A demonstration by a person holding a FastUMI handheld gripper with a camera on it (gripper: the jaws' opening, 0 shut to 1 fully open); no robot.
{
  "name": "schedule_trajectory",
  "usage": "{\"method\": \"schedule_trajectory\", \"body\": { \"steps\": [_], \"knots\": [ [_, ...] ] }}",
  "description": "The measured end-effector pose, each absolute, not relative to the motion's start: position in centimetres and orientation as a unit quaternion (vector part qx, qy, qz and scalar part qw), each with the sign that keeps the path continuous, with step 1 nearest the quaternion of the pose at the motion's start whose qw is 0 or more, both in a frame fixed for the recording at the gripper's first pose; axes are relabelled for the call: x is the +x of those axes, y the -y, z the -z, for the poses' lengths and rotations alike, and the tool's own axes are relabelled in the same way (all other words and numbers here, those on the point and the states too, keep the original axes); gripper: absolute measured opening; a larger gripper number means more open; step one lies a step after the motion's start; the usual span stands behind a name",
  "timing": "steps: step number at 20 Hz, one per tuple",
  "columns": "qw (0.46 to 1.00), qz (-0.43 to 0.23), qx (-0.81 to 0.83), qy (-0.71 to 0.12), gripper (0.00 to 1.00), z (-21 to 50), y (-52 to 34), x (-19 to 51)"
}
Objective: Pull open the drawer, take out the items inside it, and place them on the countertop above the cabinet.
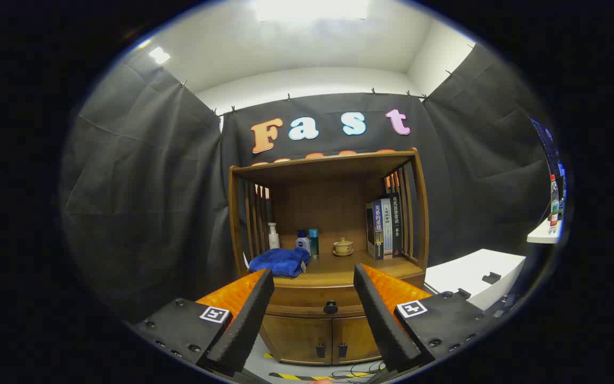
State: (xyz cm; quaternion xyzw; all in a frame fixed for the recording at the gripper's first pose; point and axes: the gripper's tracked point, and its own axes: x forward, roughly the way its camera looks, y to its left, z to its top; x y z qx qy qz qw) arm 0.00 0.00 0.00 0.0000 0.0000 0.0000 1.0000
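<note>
We hold the tool (313, 277) wide and empty at lower centre, the shut drawer (317, 296) and its dark knob (330, 306) beyond the fingers, and an off-line approach could slip off that small knob.

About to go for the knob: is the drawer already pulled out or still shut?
Shut. The drawer front sits flush under the countertop, its knob ahead between the open gripper jaws, untouched.
</note>
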Motion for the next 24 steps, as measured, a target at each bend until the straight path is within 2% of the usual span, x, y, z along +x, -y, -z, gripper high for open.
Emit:
{"method": "schedule_trajectory", "body": {
  "steps": [24],
  "knots": [
    [1.0, -0.005, 0.009, 0.015, 0.98, -0.16, -0.56, -0.23]
  ]
}}
